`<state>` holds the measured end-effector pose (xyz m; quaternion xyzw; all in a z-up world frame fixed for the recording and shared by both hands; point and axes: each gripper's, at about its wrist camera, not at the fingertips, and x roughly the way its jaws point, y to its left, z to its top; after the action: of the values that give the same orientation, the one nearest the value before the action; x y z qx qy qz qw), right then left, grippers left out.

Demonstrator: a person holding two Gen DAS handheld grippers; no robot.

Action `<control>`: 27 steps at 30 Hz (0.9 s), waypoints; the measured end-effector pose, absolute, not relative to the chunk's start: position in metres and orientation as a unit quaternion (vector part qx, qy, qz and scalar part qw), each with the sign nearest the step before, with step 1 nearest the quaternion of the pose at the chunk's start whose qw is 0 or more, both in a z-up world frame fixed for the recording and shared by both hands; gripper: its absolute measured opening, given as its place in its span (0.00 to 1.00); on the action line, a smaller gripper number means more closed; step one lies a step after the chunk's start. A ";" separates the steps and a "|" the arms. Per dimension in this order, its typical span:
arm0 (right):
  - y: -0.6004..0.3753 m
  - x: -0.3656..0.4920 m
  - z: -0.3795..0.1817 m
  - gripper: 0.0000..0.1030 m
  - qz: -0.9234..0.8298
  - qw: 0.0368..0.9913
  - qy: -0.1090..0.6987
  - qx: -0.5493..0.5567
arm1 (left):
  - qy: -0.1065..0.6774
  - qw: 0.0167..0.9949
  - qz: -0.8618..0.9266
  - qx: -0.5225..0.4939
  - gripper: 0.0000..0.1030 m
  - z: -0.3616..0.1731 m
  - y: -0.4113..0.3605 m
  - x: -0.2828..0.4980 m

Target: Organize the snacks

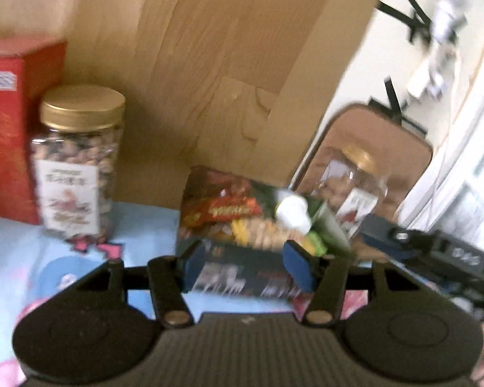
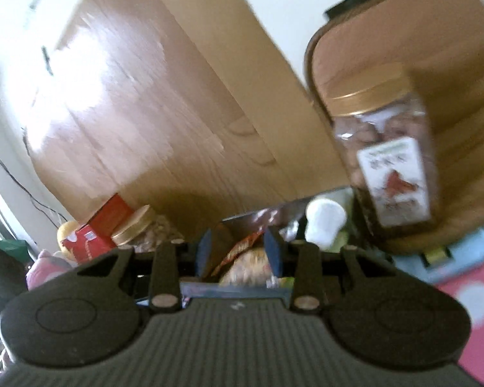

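While both of your grippers hover at the dark snack box [image 1: 242, 277], note the stock. Left gripper [image 1: 247, 266]: jaws parted, blue pads astride the box's near wall, not pressing it. Right gripper [image 2: 240, 253]: jaws parted over the packets inside; whether they touch is unclear. Box contents: red-and-yellow packets [image 1: 222, 209], one white-capped bottle [image 1: 292, 211]. Left of the box: gold-lidded nut jar [image 1: 77, 161], red carton [image 1: 6, 122]. Right of it: second nut jar [image 2: 390, 158]. All rest on a light-blue patterned cloth [image 1: 13, 248].
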<state>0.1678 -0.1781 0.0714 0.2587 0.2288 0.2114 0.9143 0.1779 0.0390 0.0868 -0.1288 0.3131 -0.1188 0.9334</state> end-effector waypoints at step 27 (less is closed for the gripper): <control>-0.147 -0.027 0.040 0.54 0.189 0.930 0.251 0.191 | 0.299 0.954 -0.010 -0.030 0.94 0.051 0.011 0.004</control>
<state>-0.0269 -0.1468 0.0398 0.1911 0.2513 0.1887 0.9299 0.0039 0.0110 0.0509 -0.0305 0.2993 -0.0105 0.9536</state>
